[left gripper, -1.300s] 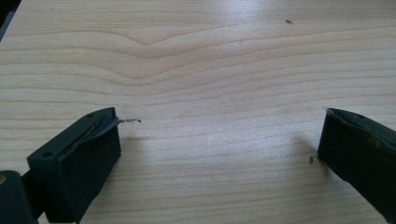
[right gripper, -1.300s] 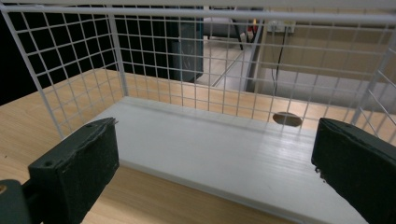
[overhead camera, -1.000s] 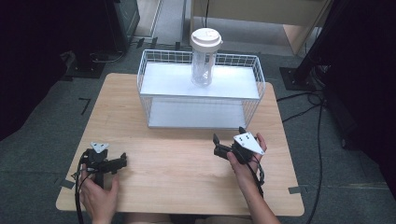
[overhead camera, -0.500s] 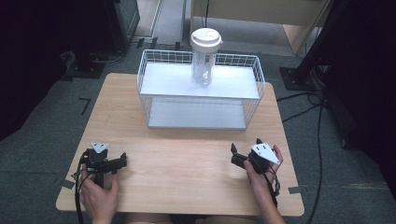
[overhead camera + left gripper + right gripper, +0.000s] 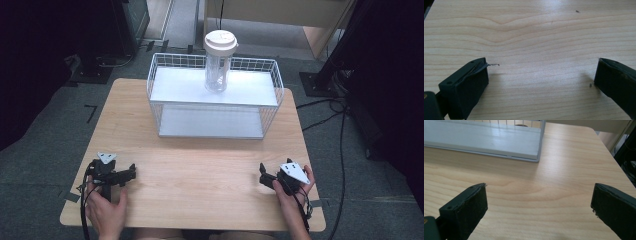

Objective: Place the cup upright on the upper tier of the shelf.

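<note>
Wooden table (image 5: 200, 175) bare between both grippers' spread fingers (image 5: 464, 85).

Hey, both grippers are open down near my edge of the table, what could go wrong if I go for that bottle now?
The bottle stands tall and narrow on the rack, so a sideways nudge could probably tip it. The wire rim around it may catch the fingers on the way in. It sits at the far side from the right gripper, so that is a long reach.

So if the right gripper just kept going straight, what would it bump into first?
Probably the wire rack. The right gripper is open with bare table ahead, and the rack's front corner lies beyond. Depth is hard to judge.
</note>
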The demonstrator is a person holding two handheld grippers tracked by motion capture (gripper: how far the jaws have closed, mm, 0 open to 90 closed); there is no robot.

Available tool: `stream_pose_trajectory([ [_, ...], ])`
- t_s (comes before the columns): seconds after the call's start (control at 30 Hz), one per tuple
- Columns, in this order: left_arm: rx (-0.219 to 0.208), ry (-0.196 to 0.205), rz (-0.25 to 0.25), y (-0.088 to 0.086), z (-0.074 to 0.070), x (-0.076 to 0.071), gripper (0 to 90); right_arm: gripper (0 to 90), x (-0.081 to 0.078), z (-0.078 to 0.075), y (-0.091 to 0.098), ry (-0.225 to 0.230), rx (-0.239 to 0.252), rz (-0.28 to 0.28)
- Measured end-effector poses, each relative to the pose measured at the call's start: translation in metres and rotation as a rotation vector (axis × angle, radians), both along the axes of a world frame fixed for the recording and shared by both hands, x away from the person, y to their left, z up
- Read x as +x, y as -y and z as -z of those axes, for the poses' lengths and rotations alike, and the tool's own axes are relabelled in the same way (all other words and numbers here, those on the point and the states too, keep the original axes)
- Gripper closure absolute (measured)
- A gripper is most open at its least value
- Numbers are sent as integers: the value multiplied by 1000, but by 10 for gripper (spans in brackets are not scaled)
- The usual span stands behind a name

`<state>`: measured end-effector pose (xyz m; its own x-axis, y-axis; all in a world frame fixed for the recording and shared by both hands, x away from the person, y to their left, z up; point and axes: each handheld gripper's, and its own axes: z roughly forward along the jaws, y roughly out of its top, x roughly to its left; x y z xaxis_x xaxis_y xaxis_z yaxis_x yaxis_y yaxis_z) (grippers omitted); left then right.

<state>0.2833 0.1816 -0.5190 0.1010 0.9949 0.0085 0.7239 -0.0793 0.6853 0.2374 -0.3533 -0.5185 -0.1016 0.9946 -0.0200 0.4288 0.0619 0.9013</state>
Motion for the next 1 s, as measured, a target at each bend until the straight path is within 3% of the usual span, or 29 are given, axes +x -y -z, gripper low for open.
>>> stream_pose_trajectory([
  [0.07,0,0,0,0,0,0,0,9,-2,0,4,3,-6,5],
  [0.17,0,0,0,0,0,0,0,9,-4,0,9,-22,-9,4],
  [0.37,0,0,0,0,0,0,0,9,-11,2,20,-87,-78,3],
  [0.5,0,0,0,0,0,0,0,9,-14,2,25,-108,-70,11],
  [0.87,0,0,0,0,0,0,0,9,-23,6,42,-213,-148,56],
  [1.0,0,0,0,0,0,0,0,9,-24,6,44,-231,-158,61],
])
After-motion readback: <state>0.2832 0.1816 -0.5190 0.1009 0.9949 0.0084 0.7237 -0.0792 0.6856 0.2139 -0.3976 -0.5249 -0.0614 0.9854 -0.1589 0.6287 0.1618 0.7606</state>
